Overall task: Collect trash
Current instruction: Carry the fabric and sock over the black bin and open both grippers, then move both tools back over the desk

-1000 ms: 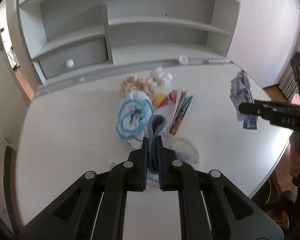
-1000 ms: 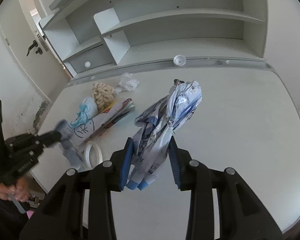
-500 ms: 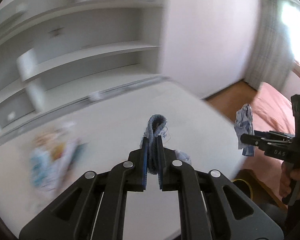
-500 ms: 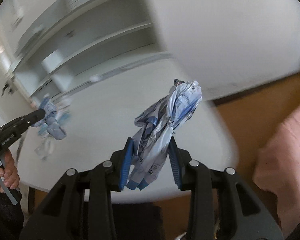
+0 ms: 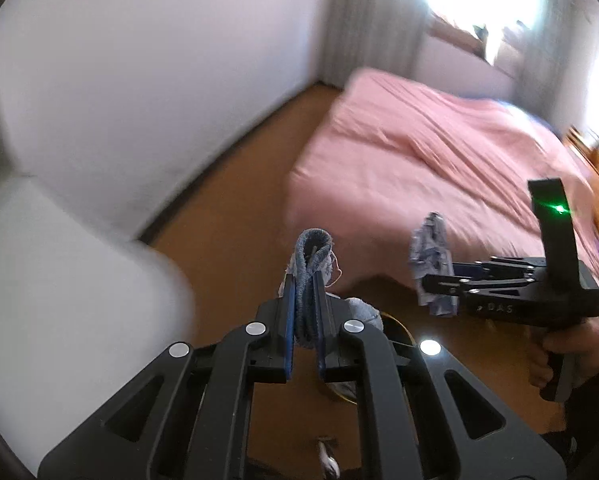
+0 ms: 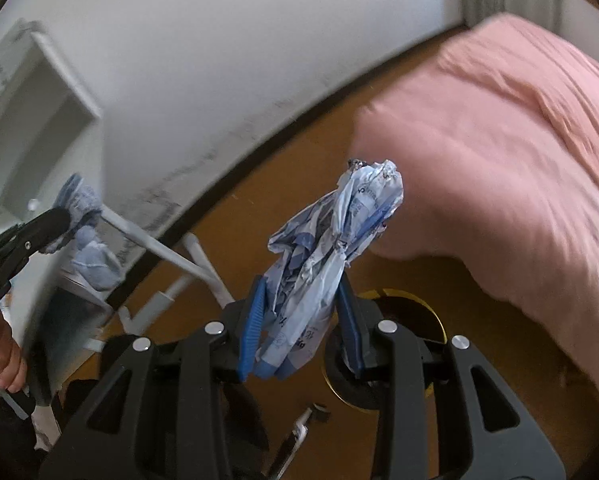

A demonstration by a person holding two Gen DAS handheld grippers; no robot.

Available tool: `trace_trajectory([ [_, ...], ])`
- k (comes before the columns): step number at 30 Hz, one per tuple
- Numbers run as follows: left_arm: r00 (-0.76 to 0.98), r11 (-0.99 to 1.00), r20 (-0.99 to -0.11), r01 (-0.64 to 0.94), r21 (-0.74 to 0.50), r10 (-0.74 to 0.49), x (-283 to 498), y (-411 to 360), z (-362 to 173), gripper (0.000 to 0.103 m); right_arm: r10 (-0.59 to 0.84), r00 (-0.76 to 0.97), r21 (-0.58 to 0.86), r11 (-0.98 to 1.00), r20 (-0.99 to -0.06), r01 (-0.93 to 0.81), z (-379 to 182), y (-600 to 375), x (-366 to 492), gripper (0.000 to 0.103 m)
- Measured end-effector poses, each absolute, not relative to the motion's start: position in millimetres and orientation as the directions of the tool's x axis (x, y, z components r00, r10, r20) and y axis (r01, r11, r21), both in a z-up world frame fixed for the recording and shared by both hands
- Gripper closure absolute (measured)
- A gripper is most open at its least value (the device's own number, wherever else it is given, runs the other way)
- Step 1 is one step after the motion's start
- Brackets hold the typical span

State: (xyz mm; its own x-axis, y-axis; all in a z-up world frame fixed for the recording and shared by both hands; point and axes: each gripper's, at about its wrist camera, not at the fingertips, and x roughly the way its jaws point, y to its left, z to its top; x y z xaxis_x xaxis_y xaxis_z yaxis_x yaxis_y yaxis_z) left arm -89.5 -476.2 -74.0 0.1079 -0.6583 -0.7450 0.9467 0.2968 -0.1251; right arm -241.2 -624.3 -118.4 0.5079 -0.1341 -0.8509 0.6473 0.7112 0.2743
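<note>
My left gripper (image 5: 304,280) is shut on a grey-blue sock (image 5: 311,248) and holds it in the air over the wooden floor; it also shows at the left of the right wrist view (image 6: 61,218). My right gripper (image 6: 301,292) is shut on a crumpled blue-and-white wrapper (image 6: 331,240), which also shows in the left wrist view (image 5: 433,264). A dark bin with a yellow rim (image 6: 427,308) sits on the floor right below both grippers, partly hidden by their bodies; its rim also shows in the left wrist view (image 5: 399,320).
A bed with a pink cover (image 5: 419,152) fills the right side. A white wall (image 5: 139,80) stands to the left. The white table's edge (image 5: 59,280) and its legs (image 6: 187,256) are at the left. The floor (image 6: 259,184) is brown wood.
Both grippers have swung right, away from the table and shelves, and now hang over the floor by the bed and bin. Each keeps its grip on its item.
</note>
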Motion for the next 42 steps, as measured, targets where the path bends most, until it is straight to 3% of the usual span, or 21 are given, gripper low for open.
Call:
trace_trajectory([
  [11,-0.089,0.130,-0.891,0.978,-0.162,-0.445,-147.9,-570.2,-209.1,0.096,-0.037,0.433,0.325,0.603,-0.901,0.728,-203.6,-654.7,-297.5,0.068],
  [20,-0.158,0.083,-0.912,0.976,-0.203,-0.378,-169.2,-593.1,-247.4,0.095,-0.021,0.428,0.339,0.577,-0.903,0.743,-219.1,-667.3,-312.0,0.067],
  [21,-0.165,0.080,-0.913,0.975,-0.209,-0.373,-170.7,-593.5,-249.6,0.093,-0.021,0.427,0.339,0.574,-0.904,0.745,-219.9,-667.3,-313.3,0.067],
  [23,-0.174,0.073,-0.917,0.974,-0.214,-0.360,-172.8,-596.7,-252.5,0.080,-0.018,0.427,0.342,0.568,-0.904,0.749,-220.6,-668.0,-318.2,0.067],
  [25,-0.173,0.067,-0.912,0.975,-0.212,-0.371,-174.4,-596.4,-251.7,0.053,-0.016,0.425,0.342,0.566,-0.905,0.750,-221.9,-669.5,-318.3,0.067],
  [36,-0.133,0.102,-0.887,0.975,-0.196,-0.442,-161.1,-579.4,-216.1,0.047,0.008,0.403,0.332,0.582,-0.915,0.742,-226.9,-664.6,-306.3,0.066],
  [42,-0.064,0.166,-0.861,0.972,-0.169,-0.505,-139.1,-550.4,-178.3,0.039,0.002,0.393,0.313,0.611,-0.919,0.728,-222.9,-658.3,-295.6,0.065],
])
